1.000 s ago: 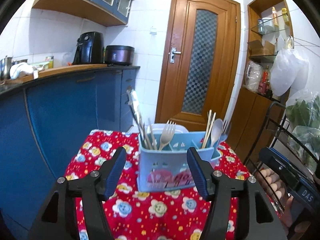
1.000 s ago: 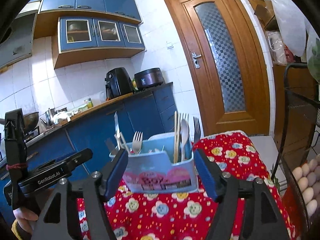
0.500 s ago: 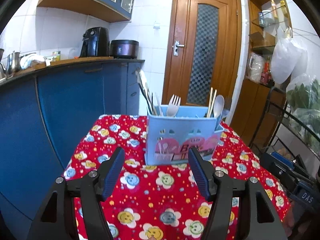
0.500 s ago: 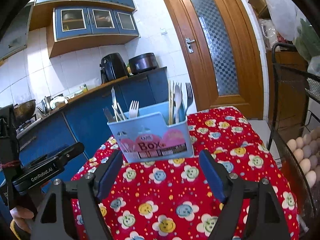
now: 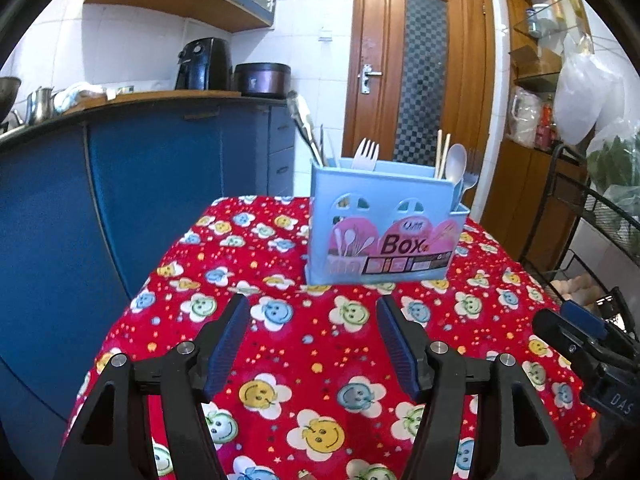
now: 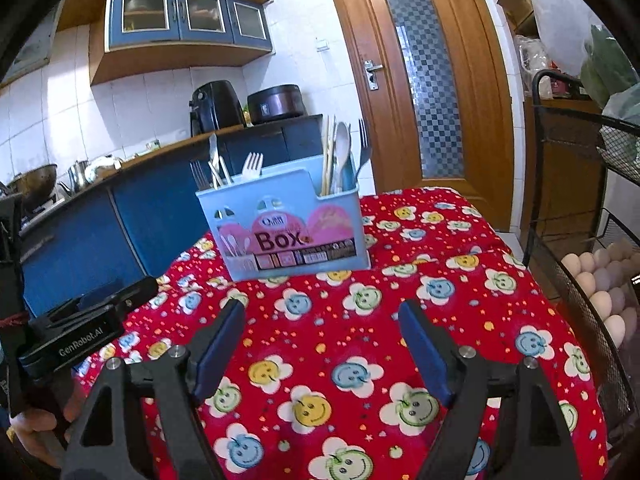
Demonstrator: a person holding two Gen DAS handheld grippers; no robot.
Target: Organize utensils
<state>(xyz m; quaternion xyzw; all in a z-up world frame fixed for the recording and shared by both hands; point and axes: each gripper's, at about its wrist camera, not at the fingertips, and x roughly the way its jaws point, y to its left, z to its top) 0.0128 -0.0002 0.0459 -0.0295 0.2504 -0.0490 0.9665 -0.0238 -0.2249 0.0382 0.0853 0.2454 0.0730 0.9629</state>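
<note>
**Both grippers spread wide, well back from the utensil box**

The left gripper (image 5: 313, 314) has its jaws spread wide with nothing between them but tablecloth; the blue pads (image 5: 228, 340) touch nothing. The right gripper (image 6: 322, 320) is likewise wide apart and empty, hovering over the cloth.

A second ago the light-blue utensil box (image 5: 382, 240) sat right between the fingertips of both grippers; now it stands well clear ahead of them, so both have drawn back and the box label reads plainly.

The box stands upright on the red smiley-flower tablecloth (image 5: 304, 360), near the far edge. A white fork (image 5: 366, 154) rises from its middle, chopsticks (image 5: 441, 154) and a pale spoon (image 5: 456, 162) from its right end, and metal pieces from the left end, though which pieces these are is hard to tell.

Behind are blue cabinets (image 5: 160, 176), a black air fryer (image 6: 216, 108) on the counter, a wooden door (image 5: 420, 80), and a wire rack of eggs (image 6: 600, 280) at the right.
</note>
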